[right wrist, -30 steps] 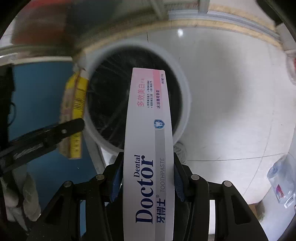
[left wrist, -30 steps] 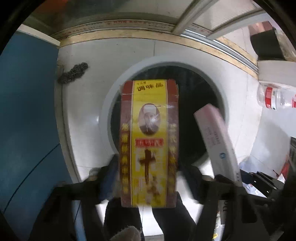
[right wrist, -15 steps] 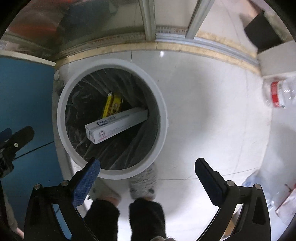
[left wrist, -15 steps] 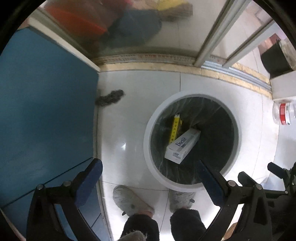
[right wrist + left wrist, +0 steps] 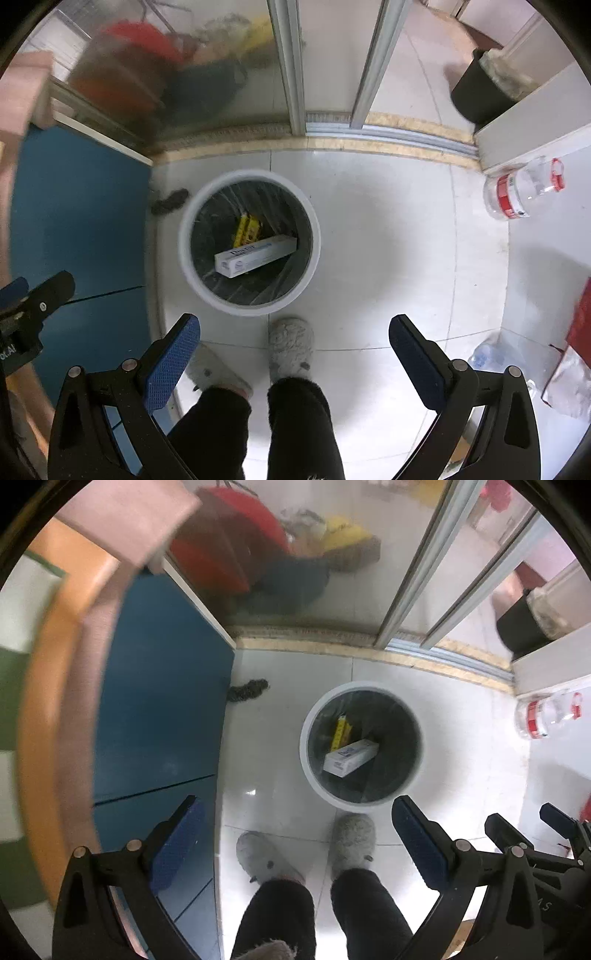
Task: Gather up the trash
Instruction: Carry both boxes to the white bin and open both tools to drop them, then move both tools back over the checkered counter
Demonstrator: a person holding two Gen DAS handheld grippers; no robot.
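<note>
I am holding both tools high over the floor, each pointing straight down. My left tool point(image 5: 295, 834) is standing released, its blue pads spread wide with nothing between them but the view of my own legs and grey slippers point(image 5: 352, 840). My right tool point(image 5: 293, 350) is standing released the same way, jaws wide and empty, one slipper showing in the gap.

The trash is lying in the round white bin point(image 5: 192, 266) on the pale tiled floor point(image 5: 388, 240). Inside its dark liner the white toothpaste box point(image 5: 255, 255) is resting slantwise, and the yellow box point(image 5: 246, 229) is standing on edge just behind it, the two touching or nearly so. From my left tool the bin point(image 5: 304, 755) is sitting ahead and to the right, with the toothpaste box point(image 5: 351, 757) and the yellow box point(image 5: 341, 728) seen smaller.

My left view is taking in a blurred orange and pink edge at the far left, the blue cabinet point(image 5: 159, 701) beside it, and the black frame of my right tool at the lower right edge. My right view is showing things the left one misses: a crumpled clear bottle point(image 5: 487, 356) and a red bag point(image 5: 580, 317) on the floor at the right, and the tip of my left tool at the left edge. Both views are catching the clear bottle with the red label point(image 5: 517, 194) lying near the wall, the small dark scrubber point(image 5: 170, 199) beside the cabinet, and the sliding glass door beyond the bin.
</note>
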